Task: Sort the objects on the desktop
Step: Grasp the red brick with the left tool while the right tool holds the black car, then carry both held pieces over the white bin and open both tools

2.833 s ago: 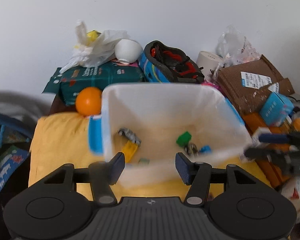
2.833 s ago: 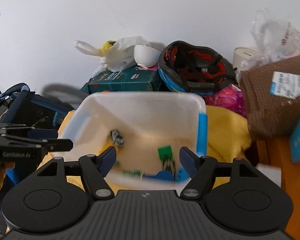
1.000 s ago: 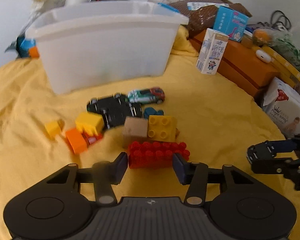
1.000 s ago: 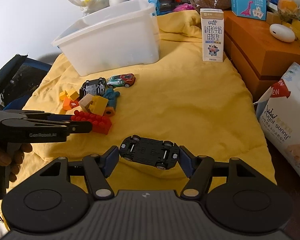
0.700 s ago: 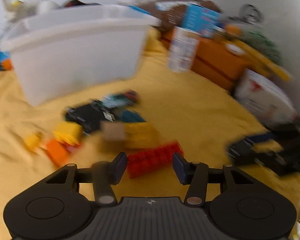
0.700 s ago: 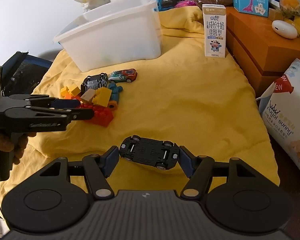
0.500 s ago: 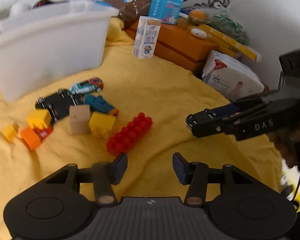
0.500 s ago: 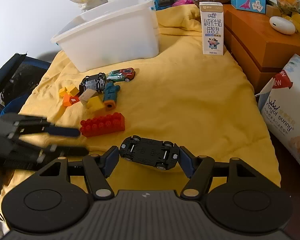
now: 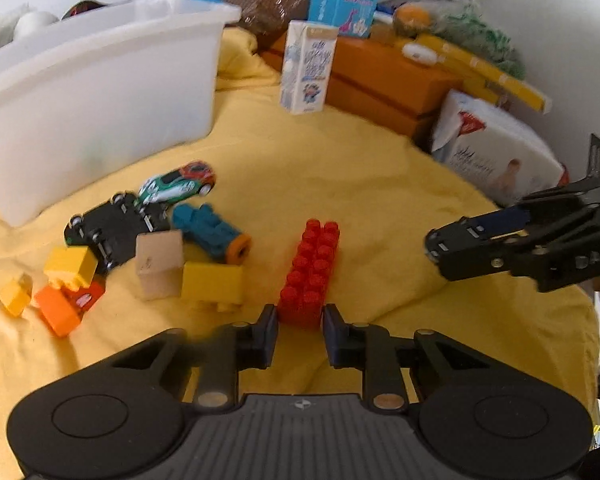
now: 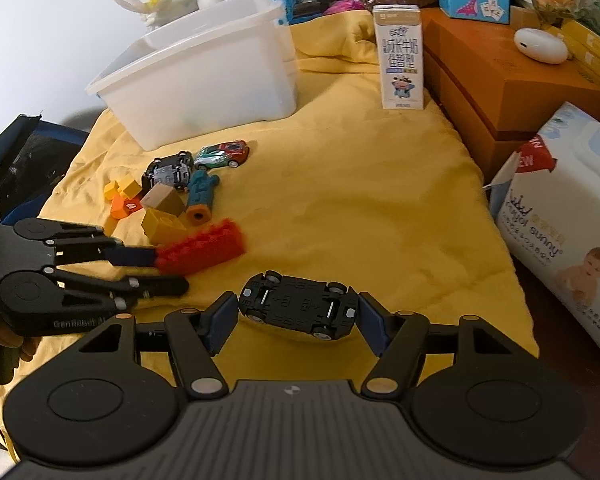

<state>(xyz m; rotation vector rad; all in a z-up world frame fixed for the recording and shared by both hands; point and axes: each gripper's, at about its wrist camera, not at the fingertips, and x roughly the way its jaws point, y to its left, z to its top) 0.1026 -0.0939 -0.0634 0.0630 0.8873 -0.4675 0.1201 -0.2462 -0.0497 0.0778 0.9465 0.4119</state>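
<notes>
My left gripper (image 9: 299, 330) is closed on the near end of a long red studded brick (image 9: 311, 271) lying on the yellow cloth (image 9: 360, 184); it also shows in the right wrist view (image 10: 200, 249). My right gripper (image 10: 298, 318) is shut on a black toy car (image 10: 298, 306) held upside down, wheels up, above the cloth. A pile of toys lies left of the brick: a black car (image 9: 112, 230), a green-red car (image 9: 178, 186), a teal piece (image 9: 210, 230), a wooden block (image 9: 158, 264), yellow bricks (image 9: 212, 284) and orange pieces (image 9: 58, 308). A white bin (image 9: 96, 92) stands behind them.
A milk carton (image 9: 308, 68) stands by an orange box (image 9: 384, 76) at the back right. A wipes pack (image 9: 496, 152) lies at the cloth's right edge. A dark bag (image 10: 24, 160) sits off the left edge. Clutter fills the back behind the bin.
Both grippers left the bin and came down over the cloth. The left gripper turned toward the red brick, moved in and narrowed its jaws on it. The right gripper keeps holding the black car.
</notes>
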